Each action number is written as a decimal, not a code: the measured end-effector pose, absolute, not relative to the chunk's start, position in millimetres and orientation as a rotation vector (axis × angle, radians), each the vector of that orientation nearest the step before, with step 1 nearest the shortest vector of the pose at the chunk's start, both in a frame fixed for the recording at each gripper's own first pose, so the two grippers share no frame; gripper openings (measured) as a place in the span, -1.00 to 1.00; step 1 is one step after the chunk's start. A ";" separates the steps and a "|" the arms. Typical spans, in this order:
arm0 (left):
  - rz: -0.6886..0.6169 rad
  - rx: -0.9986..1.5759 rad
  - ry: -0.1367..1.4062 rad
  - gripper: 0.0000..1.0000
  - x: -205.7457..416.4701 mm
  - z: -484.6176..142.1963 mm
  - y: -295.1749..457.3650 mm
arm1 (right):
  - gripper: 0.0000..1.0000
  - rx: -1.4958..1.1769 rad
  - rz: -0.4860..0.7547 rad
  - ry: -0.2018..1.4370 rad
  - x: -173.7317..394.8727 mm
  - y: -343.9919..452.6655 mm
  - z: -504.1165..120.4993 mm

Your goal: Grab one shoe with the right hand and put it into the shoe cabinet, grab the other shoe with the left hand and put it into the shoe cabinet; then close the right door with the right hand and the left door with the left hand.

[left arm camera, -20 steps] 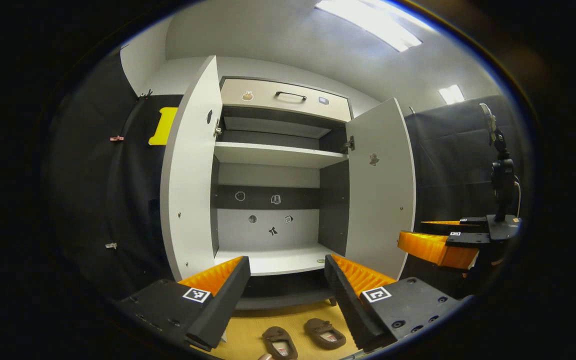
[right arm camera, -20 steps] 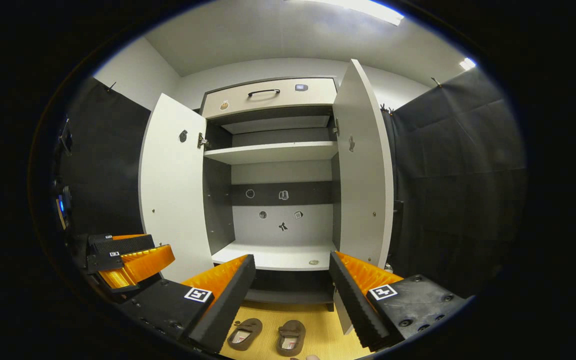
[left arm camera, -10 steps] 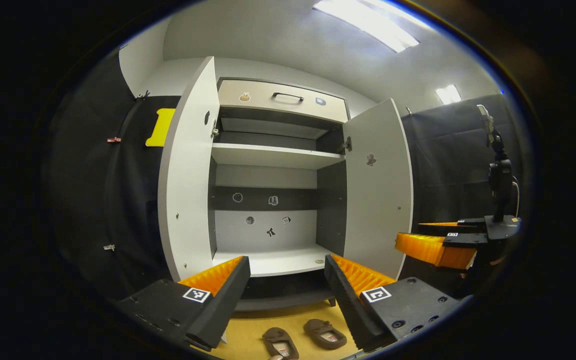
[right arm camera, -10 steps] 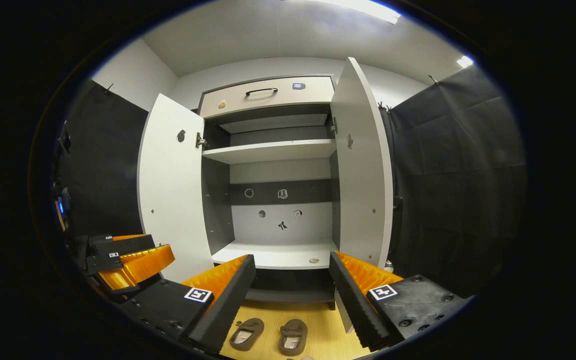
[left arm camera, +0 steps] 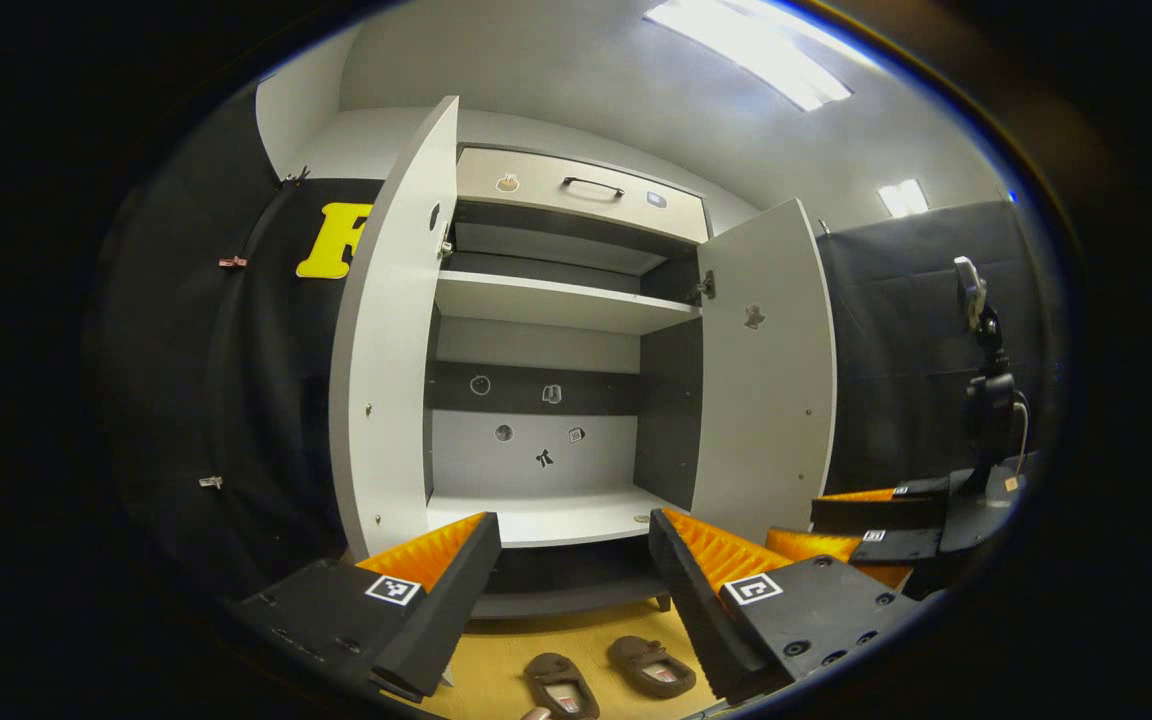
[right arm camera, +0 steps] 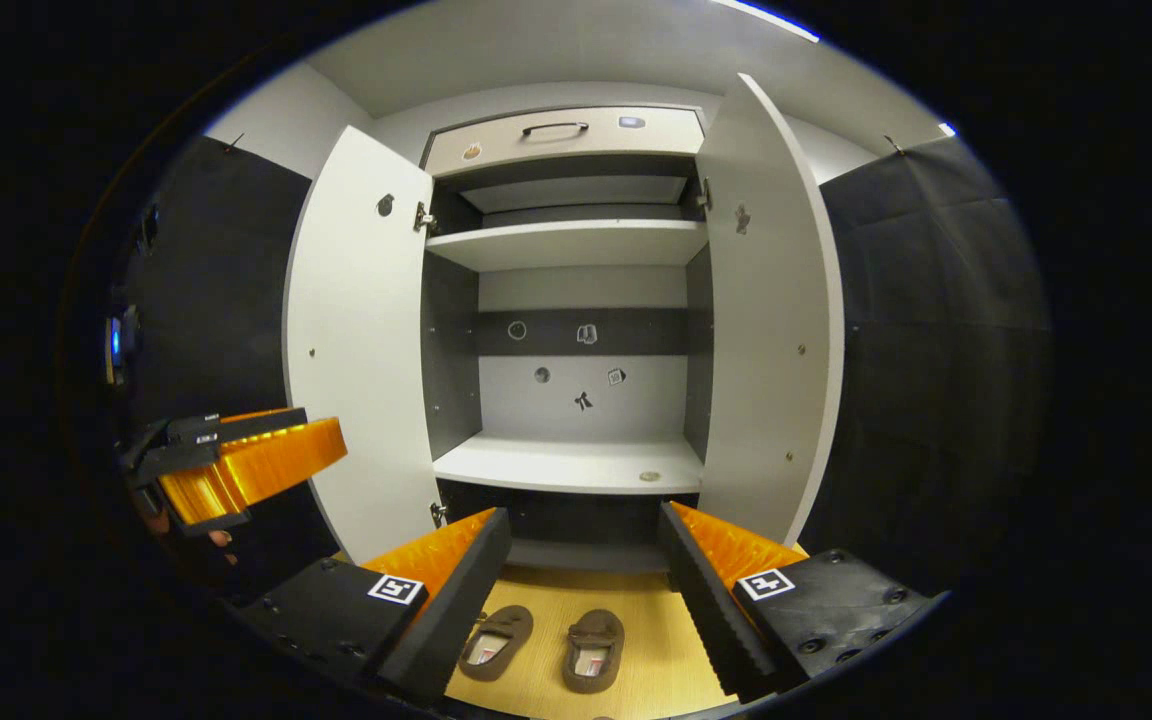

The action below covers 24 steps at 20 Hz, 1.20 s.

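Two brown shoes lie side by side on the yellow floor before the cabinet: one shoe (right arm camera: 499, 638) on the left, the other shoe (right arm camera: 593, 648) on the right; in the left gripper view the pair are the left shoe (left arm camera: 559, 686) and the right shoe (left arm camera: 650, 667). The shoe cabinet (right arm camera: 576, 465) stands with its left door (right arm camera: 361, 340) and right door (right arm camera: 774, 320) swung wide, shelves bare. My right gripper (right arm camera: 584, 560) hangs open above the shoes, holding nothing. My left gripper (left arm camera: 574, 565) is open too, and appears at the left of the right gripper view as the left gripper (right arm camera: 236, 465).
A drawer with a dark handle (right arm camera: 554, 128) tops the cabinet. Black cloth walls flank both sides. A dark stand with a camera (left arm camera: 986, 400) rises at the right in the left gripper view, behind the right gripper (left arm camera: 876, 520).
The right gripper has dropped and tilted down toward the shoes, so the cabinet sits higher in its view. The left gripper shifted slightly; both stay open.
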<state>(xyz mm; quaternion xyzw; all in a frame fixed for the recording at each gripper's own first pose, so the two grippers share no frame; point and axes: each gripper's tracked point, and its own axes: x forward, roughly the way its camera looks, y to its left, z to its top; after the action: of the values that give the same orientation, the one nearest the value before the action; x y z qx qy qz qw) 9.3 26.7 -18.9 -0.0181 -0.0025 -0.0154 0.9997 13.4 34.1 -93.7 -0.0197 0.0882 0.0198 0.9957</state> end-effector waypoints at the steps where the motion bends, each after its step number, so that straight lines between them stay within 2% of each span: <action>1: -0.025 -0.038 -0.003 0.89 11.1 -22.3 30.7 | 0.96 -0.037 0.054 0.196 16.2 38.8 -106.1; 9: 0.010 -0.044 -0.003 0.89 30.3 -49.9 53.9 | 0.96 0.008 0.109 0.417 25.6 52.6 -228.9; 14: 0.029 0.015 -0.020 0.89 46.9 -71.0 60.3 | 0.86 0.047 0.100 0.541 35.3 46.8 -309.7; 15: 0.034 0.024 -0.017 0.89 49.4 -78.8 60.9 | 0.72 0.055 0.094 0.562 36.5 44.3 -326.4; 17: 0.029 0.034 -0.001 0.89 55.7 -98.0 57.9 | 0.64 0.066 0.077 0.605 40.4 38.0 -361.6; 24: 0.015 -0.006 0.026 0.89 69.2 -146.4 47.9 | 0.64 0.081 0.063 0.724 41.2 28.4 -458.2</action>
<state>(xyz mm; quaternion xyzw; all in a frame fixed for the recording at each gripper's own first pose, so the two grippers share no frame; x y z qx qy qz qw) 69.2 47.9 -146.4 -0.0030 0.0131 0.0077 0.9999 41.2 28.4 -458.2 0.0395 0.3540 0.0307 0.9339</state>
